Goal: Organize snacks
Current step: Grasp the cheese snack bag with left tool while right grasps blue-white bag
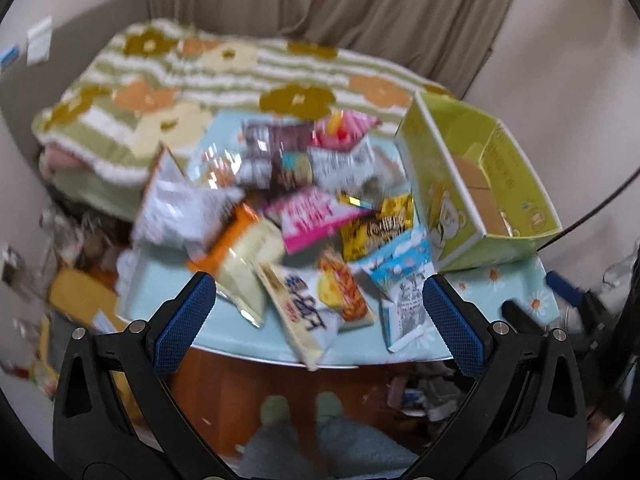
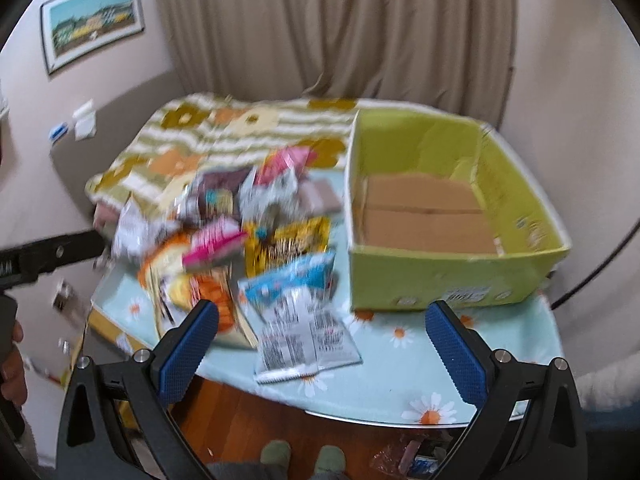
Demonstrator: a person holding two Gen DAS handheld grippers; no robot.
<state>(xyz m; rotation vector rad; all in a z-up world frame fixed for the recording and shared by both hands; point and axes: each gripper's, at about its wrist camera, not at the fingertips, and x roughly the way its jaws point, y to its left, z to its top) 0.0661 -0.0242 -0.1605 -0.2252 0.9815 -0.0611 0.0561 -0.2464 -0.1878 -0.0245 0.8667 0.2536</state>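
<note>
A heap of several snack packets (image 1: 288, 216) lies on a table with a light blue daisy cloth (image 1: 168, 284); the same snack heap (image 2: 248, 248) shows in the right wrist view. A green cardboard box (image 1: 480, 184) stands open at the table's right side, and this green box (image 2: 452, 208) looks empty, with a bare brown bottom. My left gripper (image 1: 318, 304) hangs open over the near table edge, in front of the packets. My right gripper (image 2: 322, 332) is open too, above a white packet (image 2: 308, 340) near the edge. Neither holds anything.
A folded green striped flower blanket (image 1: 224, 68) covers the far part of the table. Beige curtains (image 2: 340, 28) hang behind. The other gripper's black body (image 2: 48, 256) and a hand enter at the left. Feet in green socks (image 1: 304, 404) stand on the wooden floor; clutter lies around.
</note>
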